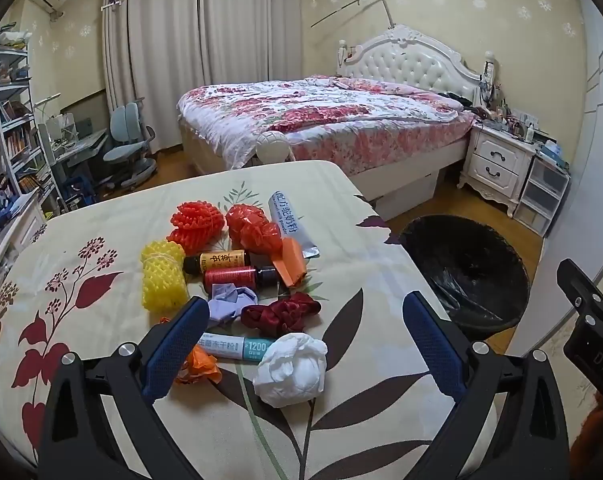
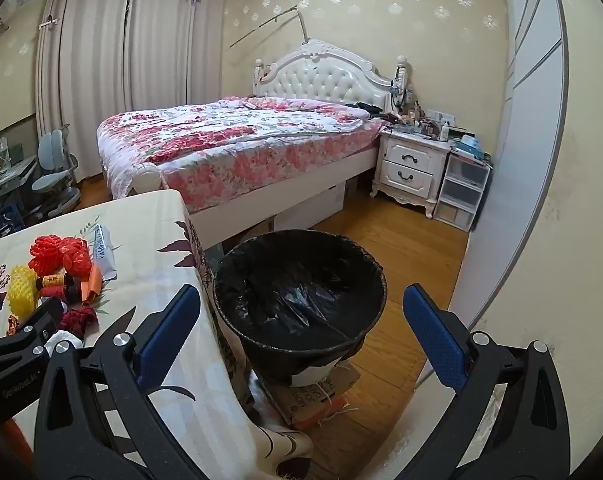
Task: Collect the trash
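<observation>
On the bench (image 1: pixel 81 248), under a cream cloth printed with leaves and flowers, the trash lies in a loose heap near the middle. At its left edge sits a yellow foam net (image 1: pixel 163 278); beside it come two red foam nets (image 1: pixel 199 222), then two small bottles (image 1: pixel 231 270) lying on their sides, touching each other. An orange paper scrap (image 1: pixel 293 262) rests against the bottles, and a silver sachet (image 1: pixel 289 220) lies just past it toward the far edge. Nearer the camera are a lilac crumpled paper (image 1: pixel 231 300), a dark red scrunchie (image 1: pixel 281 314), a white-and-teal tube (image 1: pixel 237 346) and a crumpled white tissue (image 1: pixel 291 368).

The left gripper (image 1: pixel 301 344) hovers over this near part of the heap with its blue pads spread wide; the tube and tissue lie between the pads, untouched.

To the right of the bench, on the wooden floor, stands a bin (image 2: pixel 301 292) lined with a black bag, set on a flattened cardboard box (image 2: pixel 321 396). The right gripper (image 2: pixel 301 340) hangs above the bin, fully released and holding nothing. Behind stand a bed (image 2: pixel 241 136) with a floral quilt and a white nightstand (image 2: pixel 413 164).
</observation>
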A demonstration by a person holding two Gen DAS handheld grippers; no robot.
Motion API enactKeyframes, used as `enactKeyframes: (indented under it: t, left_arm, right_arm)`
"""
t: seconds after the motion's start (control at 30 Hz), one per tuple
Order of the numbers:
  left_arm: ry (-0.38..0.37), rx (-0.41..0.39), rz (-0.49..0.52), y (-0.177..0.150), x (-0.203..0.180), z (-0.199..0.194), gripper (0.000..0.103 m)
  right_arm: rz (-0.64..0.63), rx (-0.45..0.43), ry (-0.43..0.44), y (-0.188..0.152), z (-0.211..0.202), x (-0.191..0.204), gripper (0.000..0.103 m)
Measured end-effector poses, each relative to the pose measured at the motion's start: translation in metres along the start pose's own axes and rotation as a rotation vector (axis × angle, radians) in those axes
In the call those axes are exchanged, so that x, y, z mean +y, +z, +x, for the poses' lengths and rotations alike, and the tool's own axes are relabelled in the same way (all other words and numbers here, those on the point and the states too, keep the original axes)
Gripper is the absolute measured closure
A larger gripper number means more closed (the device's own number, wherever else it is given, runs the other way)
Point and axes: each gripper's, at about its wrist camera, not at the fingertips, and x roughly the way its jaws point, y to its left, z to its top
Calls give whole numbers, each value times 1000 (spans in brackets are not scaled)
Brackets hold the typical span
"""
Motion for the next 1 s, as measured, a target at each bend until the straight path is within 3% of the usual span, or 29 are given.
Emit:
enactKeyframes:
  t: [1.0]
  left_arm:
    - [8, 0, 8, -2, -6, -2, 6]
  right_arm:
    - [10, 15, -2, -2, 1, -11, 4]
